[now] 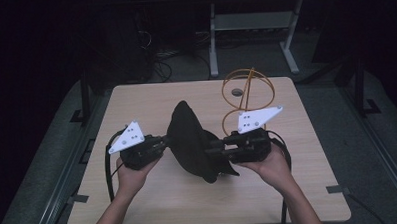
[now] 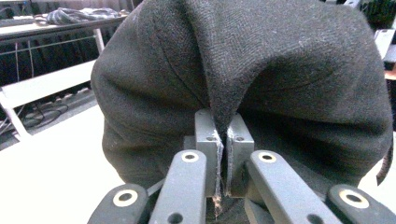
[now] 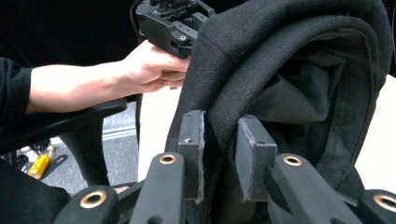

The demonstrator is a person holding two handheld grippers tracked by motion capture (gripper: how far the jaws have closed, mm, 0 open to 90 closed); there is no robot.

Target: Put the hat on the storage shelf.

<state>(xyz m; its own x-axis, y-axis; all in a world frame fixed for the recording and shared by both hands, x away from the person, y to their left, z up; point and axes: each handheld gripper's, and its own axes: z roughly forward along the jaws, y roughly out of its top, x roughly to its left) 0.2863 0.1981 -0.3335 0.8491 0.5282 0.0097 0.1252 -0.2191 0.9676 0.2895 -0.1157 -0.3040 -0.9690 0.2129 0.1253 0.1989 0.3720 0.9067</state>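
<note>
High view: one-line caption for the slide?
Two hand-held claws, left claw and right claw, hold a black cloth hat up over a wooden table, a wire stand behind.

Dim room; wooden table (image 1: pixel 309 188) on grey floor (image 1: pixel 367 136); white-legged desk (image 1: pixel 213 46) behind.

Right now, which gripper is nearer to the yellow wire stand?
Right. The right gripper sits just in front of the wire stand, holding the black hat; the left gripper is across the hat, farther away.
</note>
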